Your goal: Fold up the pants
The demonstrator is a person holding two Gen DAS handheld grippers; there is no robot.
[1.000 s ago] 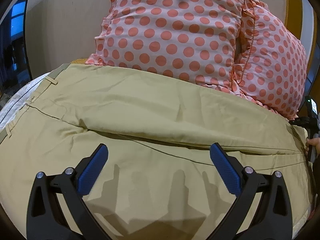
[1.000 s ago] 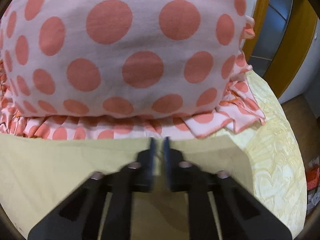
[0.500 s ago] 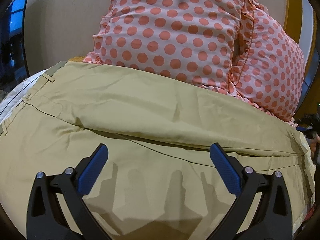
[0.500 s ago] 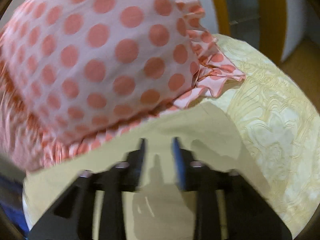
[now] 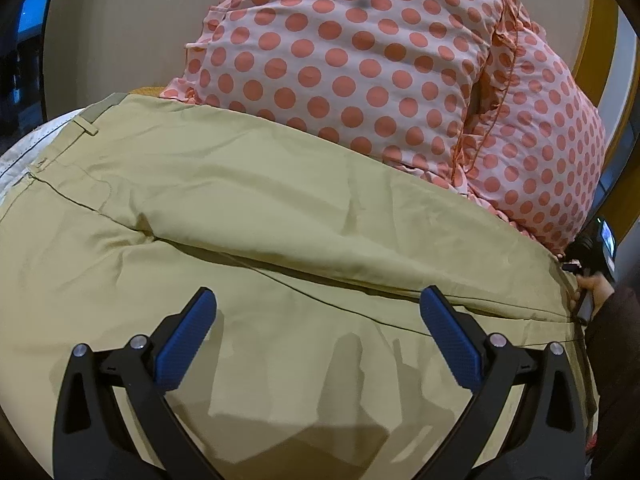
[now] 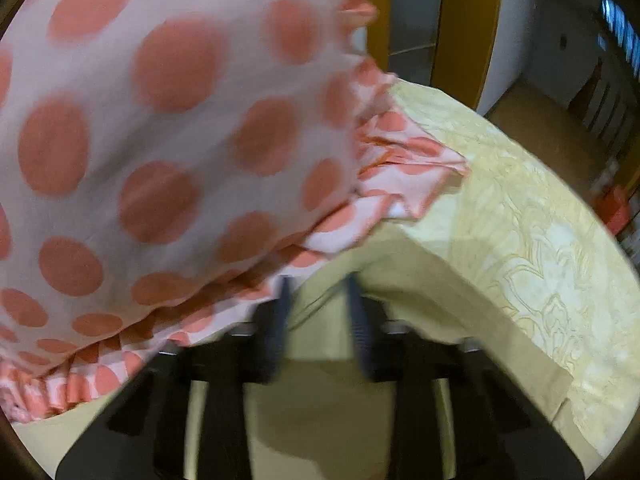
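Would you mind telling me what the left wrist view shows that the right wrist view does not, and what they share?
Only the left wrist view shows the waistband with its belt loop, the long crease between the pant legs, the wide-open left gripper above the fabric, and the person's right hand at the far hem. Only the right wrist view shows the patterned yellow bedspread, the orange door frame, and the right gripper, partly open over the hem. Both show the khaki pants and the polka-dot pillow.

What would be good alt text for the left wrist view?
Khaki pants lie spread flat across a bed, with the open left hand-held gripper hovering over them, blue pads wide apart. Two pink polka-dot pillows sit behind the pants, and the right hand-held gripper is at the far right edge.
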